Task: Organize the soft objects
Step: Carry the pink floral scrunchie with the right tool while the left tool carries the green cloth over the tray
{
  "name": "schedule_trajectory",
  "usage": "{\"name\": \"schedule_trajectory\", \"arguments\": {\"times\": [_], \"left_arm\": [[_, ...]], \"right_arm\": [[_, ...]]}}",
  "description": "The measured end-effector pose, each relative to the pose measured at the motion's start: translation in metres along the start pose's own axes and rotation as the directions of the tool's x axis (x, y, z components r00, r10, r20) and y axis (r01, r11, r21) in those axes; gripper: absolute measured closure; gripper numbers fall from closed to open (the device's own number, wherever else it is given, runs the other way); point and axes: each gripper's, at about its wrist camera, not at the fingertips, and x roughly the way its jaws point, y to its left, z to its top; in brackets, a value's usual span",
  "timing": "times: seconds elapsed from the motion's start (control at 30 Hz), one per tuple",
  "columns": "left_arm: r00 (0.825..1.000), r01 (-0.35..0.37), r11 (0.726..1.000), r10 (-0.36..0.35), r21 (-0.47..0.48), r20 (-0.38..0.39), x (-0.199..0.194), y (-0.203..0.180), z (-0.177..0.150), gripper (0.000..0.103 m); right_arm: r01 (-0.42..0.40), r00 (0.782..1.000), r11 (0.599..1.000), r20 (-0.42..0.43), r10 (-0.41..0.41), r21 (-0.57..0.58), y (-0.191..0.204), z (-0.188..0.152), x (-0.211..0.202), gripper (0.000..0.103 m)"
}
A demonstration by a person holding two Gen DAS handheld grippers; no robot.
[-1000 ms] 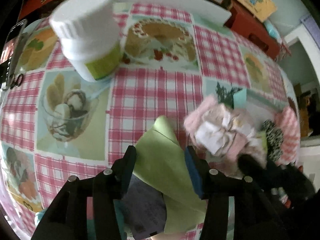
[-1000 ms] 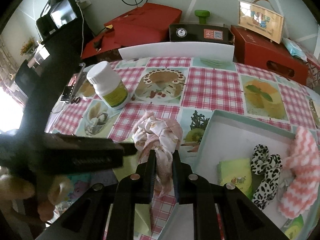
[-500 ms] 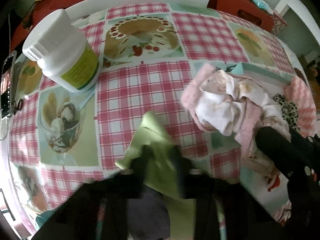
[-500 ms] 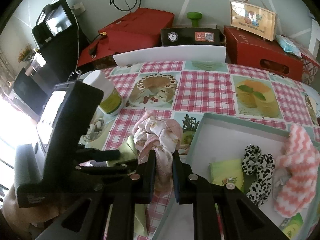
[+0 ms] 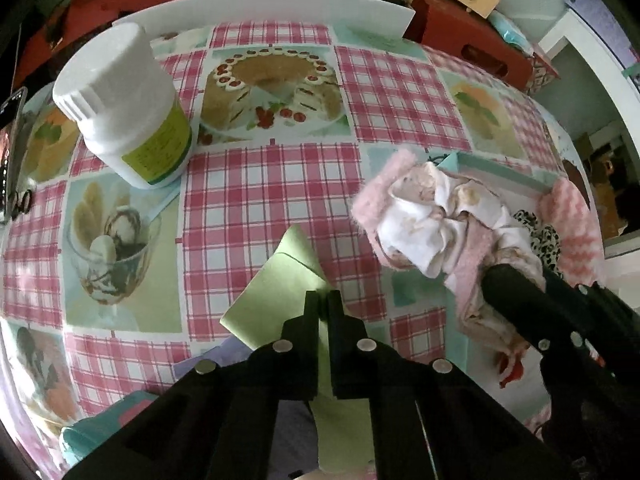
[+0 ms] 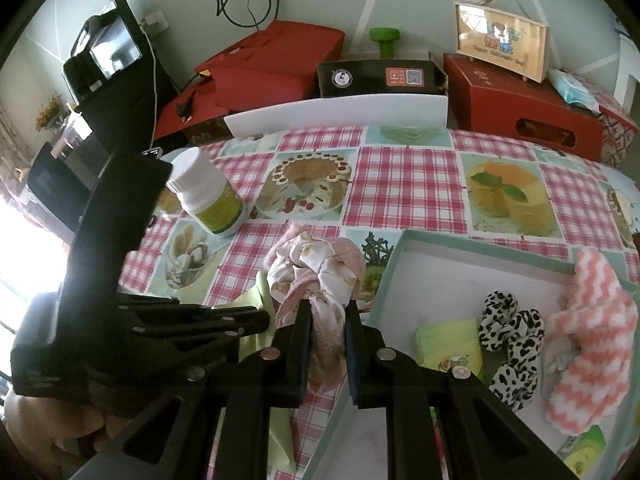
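Observation:
My left gripper (image 5: 322, 300) points down at the table and is shut on a thin light green cloth (image 5: 276, 284), pinching its near part. The same gripper (image 6: 262, 320) shows at the left of the right wrist view, with the green cloth (image 6: 262, 300) under its tips. My right gripper (image 6: 326, 312) is shut on a pink and white floral fabric bundle (image 6: 312, 268), held just left of a pale teal tray (image 6: 460, 240). The bundle (image 5: 432, 220) also shows at the right of the left wrist view.
In the tray lie a leopard-print soft item (image 6: 512, 332), a pink and white zigzag fluffy item (image 6: 588, 332) and a green packet (image 6: 448, 344). A white bottle (image 5: 124, 108) stands on the checked tablecloth (image 5: 272, 184). Red boxes (image 6: 520, 104) and a white board (image 6: 340, 114) line the far edge.
The left jaws have closed from wide open onto the green cloth. The right gripper has kept its hold on the floral bundle and stayed in place.

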Motion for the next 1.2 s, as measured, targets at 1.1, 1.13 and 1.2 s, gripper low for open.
{"name": "schedule_trajectory", "arguments": {"times": [1.1, 1.13, 1.2], "left_arm": [[0.994, -0.054, 0.999, 0.053, 0.001, -0.091, 0.024, -0.023, -0.008, 0.023], [0.995, -0.029, 0.999, 0.031, 0.014, -0.092, 0.024, -0.028, -0.009, 0.023], [0.995, -0.013, 0.998, 0.019, 0.058, -0.093, 0.026, -0.041, -0.011, 0.023]], "right_arm": [[-0.011, 0.995, 0.999, 0.100, 0.006, 0.053, -0.016, 0.005, -0.038, 0.087], [-0.013, 0.995, 0.998, 0.102, 0.008, 0.054, -0.016, 0.005, -0.039, 0.087], [-0.017, 0.994, 0.998, 0.105, 0.011, 0.057, -0.018, 0.005, -0.040, 0.087]]}}
